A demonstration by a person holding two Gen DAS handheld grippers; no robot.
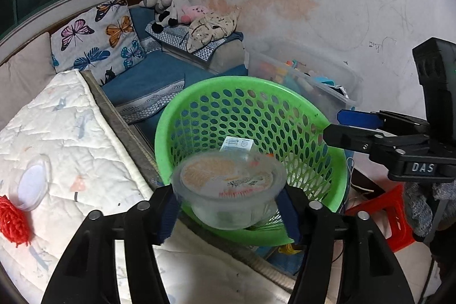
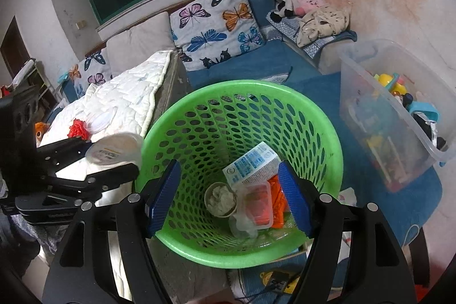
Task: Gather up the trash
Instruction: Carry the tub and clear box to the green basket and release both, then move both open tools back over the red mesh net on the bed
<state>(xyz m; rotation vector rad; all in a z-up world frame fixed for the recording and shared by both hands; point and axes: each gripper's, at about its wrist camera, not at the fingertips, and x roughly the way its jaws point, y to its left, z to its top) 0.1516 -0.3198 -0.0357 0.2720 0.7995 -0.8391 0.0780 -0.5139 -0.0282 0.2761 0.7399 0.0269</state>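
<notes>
My left gripper point(image 1: 228, 215) is shut on a clear plastic bowl with a printed lid point(image 1: 229, 190), held at the near rim of the green perforated basket point(image 1: 199, 93). The right wrist view shows the bowl point(image 2: 114, 150) at the basket's point(image 2: 327, 133) left rim. My right gripper point(image 2: 228, 195) is open and empty above the basket; it shows at the right in the left wrist view point(image 1: 339, 127). Inside lie a blue-white carton point(image 2: 250, 164), a paper cup point(image 2: 221, 198), a clear tub with red contents point(image 2: 258, 204) and orange wrappers point(image 2: 279, 195).
A white quilted pad point(image 1: 71, 138) covers the table, with a clear lid point(image 1: 31, 184) and a red mesh ball point(image 1: 12, 221) on it. A blue sofa with butterfly cushions point(image 2: 219, 24) stands behind. A clear toy bin point(image 2: 393, 116) stands right; a red stool point(image 1: 390, 218) stands below.
</notes>
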